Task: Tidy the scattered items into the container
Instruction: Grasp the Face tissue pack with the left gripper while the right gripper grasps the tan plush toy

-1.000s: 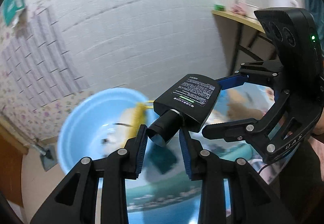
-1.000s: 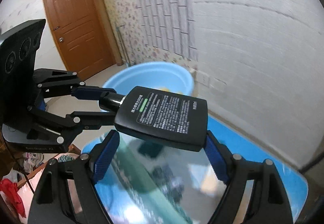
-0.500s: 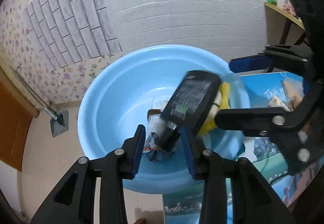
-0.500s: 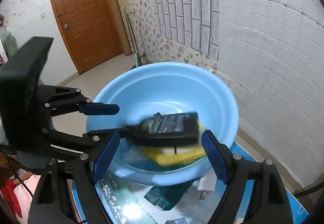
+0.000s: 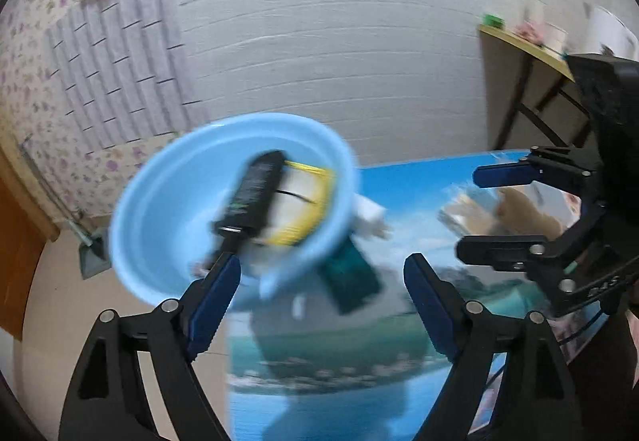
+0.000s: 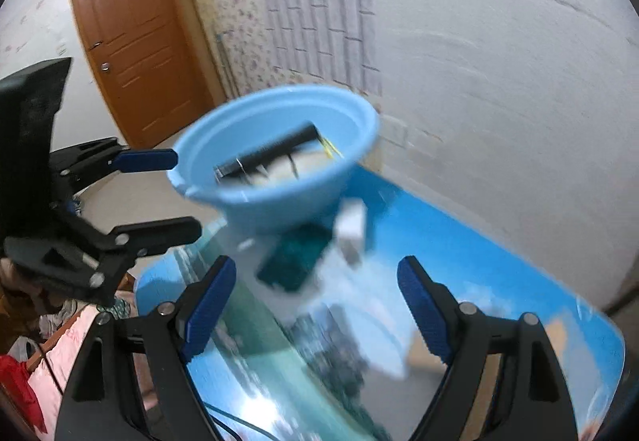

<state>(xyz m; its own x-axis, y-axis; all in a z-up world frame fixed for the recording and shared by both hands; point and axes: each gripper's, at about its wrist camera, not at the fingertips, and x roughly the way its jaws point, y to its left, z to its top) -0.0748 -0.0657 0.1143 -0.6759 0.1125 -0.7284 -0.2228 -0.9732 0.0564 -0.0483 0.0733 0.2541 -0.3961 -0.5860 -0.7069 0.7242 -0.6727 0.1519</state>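
Note:
A light blue basin (image 5: 167, 201) stands at the table's far left corner; it also shows in the right wrist view (image 6: 279, 209). A black flat device (image 5: 253, 197) lies inside it on a yellow-edged item (image 5: 307, 209); the device shows in the right wrist view too (image 6: 271, 157). My left gripper (image 5: 319, 293) is open and empty, pulled back from the basin. My right gripper (image 6: 315, 301) is open and empty over the table. A dark green packet (image 5: 351, 281) and a white plug (image 5: 369, 215) lie beside the basin.
The table (image 5: 399, 381) has a glossy blue landscape print. Tan snack packets (image 5: 479, 213) lie near the right gripper (image 5: 499, 213). A brown door (image 6: 131, 50) is at the left. A wooden shelf (image 5: 531, 54) stands at the right. Both views are blurred.
The black device went from both grippers into the basin. My left gripper opened and let it go, then both grippers drew back and up from the basin.

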